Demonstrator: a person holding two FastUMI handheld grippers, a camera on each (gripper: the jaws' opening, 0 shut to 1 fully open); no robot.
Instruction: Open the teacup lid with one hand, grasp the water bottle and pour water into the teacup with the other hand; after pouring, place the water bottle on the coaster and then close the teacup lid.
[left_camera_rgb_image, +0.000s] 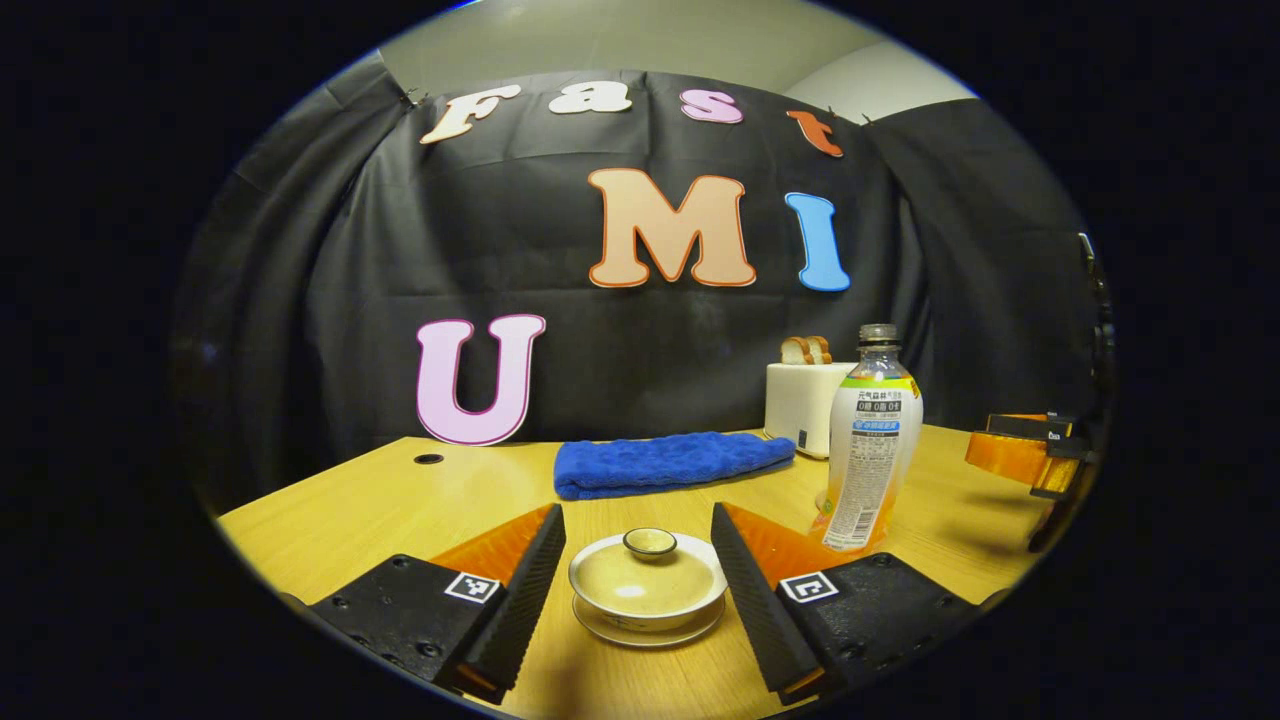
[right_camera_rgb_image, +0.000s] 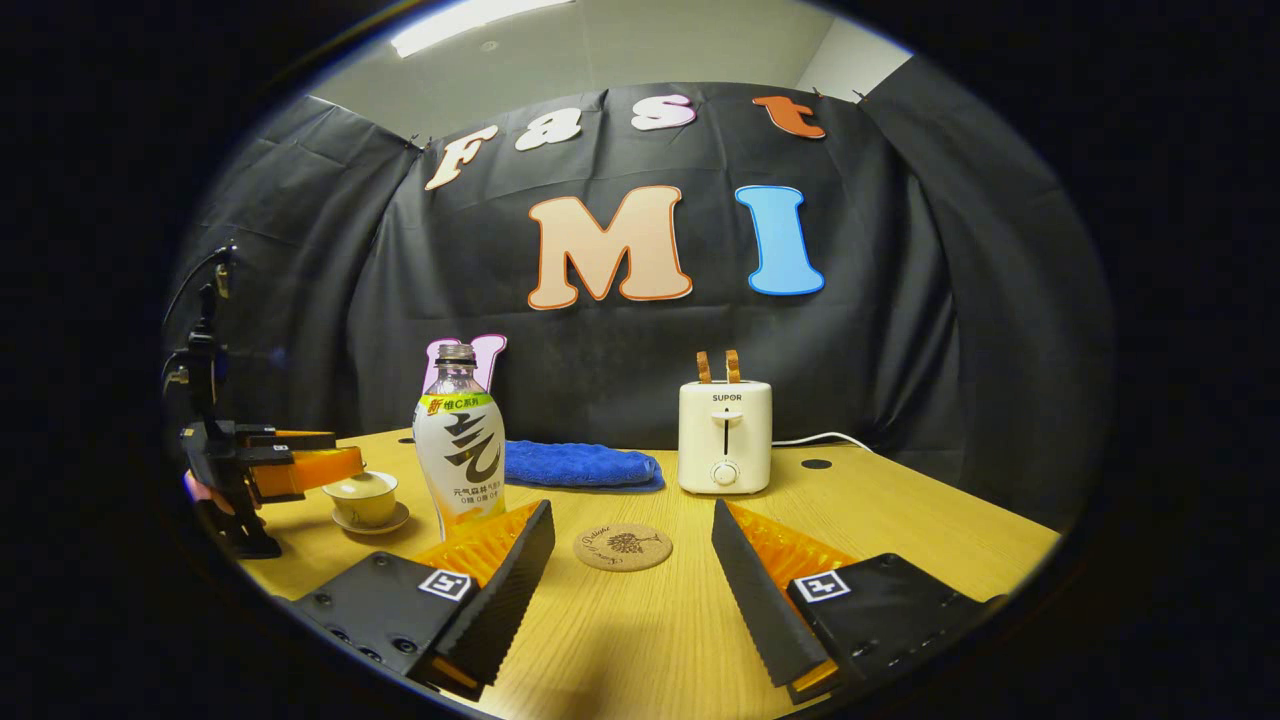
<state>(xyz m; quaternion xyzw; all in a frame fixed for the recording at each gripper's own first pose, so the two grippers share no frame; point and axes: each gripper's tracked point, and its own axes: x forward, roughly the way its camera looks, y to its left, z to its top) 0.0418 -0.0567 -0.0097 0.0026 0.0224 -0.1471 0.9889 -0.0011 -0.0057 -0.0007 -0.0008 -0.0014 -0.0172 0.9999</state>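
The left gripper (left_camera_rgb_image: 638, 600) has its two fingers spread wide, one on either side of the teacup (left_camera_rgb_image: 648, 592), neither one touching it. The teacup sits on its saucer (left_camera_rgb_image: 648, 634) right between the fingertips, with the lid (left_camera_rgb_image: 648, 572) on and its small knob (left_camera_rgb_image: 650, 541) pointing up. The step in hand looks like the lid lift, not yet begun.

To do it well, the fingers probably need to rise to the level of the knob, centre on it and pinch only that; closing at the present height would squeeze the bowl instead and could drag the cup off the saucer. A straight upward lift, then a move aside, should keep the rim free for pouring.

The right gripper (right_camera_rgb_image: 632, 590) is likewise spread open and holds nothing. The water bottle (right_camera_rgb_image: 460, 452) stands upright ahead of it and to its left, just beyond its left finger; the cap seems to be off, though that is hard to tell. The coaster (right_camera_rgb_image: 623, 547) lies flat just ahead, between the two fingers. In the right gripper view the left gripper shows far off to the left, at the teacup.

Counted: one teacup with one lid and one saucer, one water bottle, one coaster, one folded blue towel (left_camera_rgb_image: 670, 463), one toaster (right_camera_rgb_image: 724, 436) holding two slices of bread (right_camera_rgb_image: 718, 366), all on one wooden table (right_camera_rgb_image: 900, 520), and two grippers.
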